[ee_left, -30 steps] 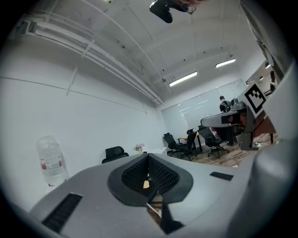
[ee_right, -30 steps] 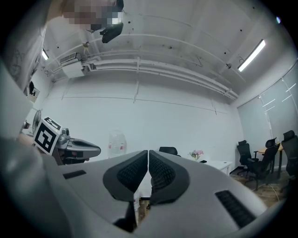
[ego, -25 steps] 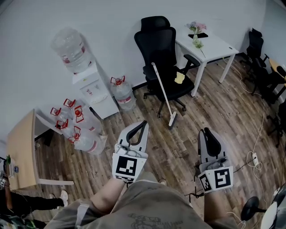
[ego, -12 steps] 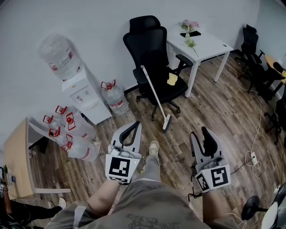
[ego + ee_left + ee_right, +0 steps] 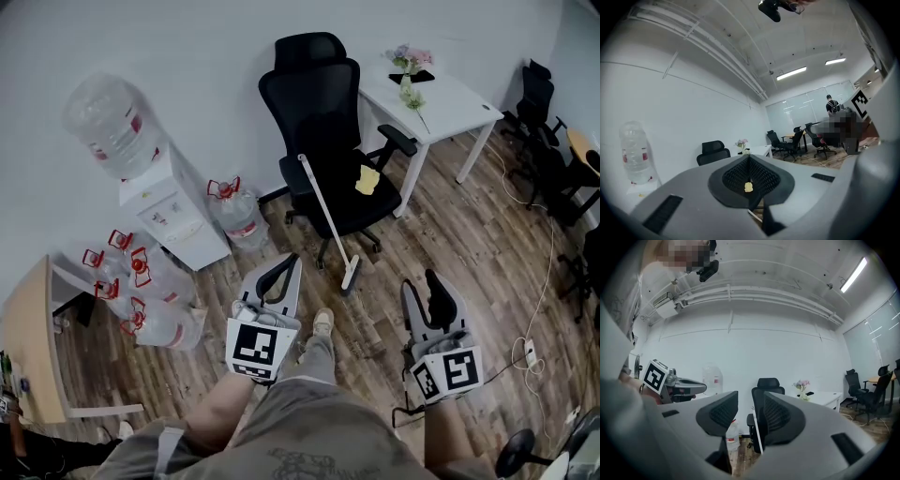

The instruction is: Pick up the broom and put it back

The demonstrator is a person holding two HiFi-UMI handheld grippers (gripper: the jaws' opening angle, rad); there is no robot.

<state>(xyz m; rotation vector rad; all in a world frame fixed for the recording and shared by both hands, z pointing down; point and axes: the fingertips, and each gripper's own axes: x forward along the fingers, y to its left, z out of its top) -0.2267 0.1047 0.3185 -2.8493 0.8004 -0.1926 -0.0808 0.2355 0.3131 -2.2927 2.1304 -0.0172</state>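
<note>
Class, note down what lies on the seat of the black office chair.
A small yellow item, too small to identify, lies on the seat. The broom leans against the chair, its handle covering a thin strip of seat.

In the left gripper view the closed left claw (image 5: 749,159) covers the black chair (image 5: 712,151) below its backrest, and of the broom (image 5: 754,216) only a pale sliver of handle shows through the slit under the pads; the yellow thing (image 5: 367,180) on the chair's seat is too small to identify. In the head view a wooden worktop (image 5: 26,347) far left of the chair and more chairs (image 5: 536,94) to its right are cut off by the picture's edge.
</note>
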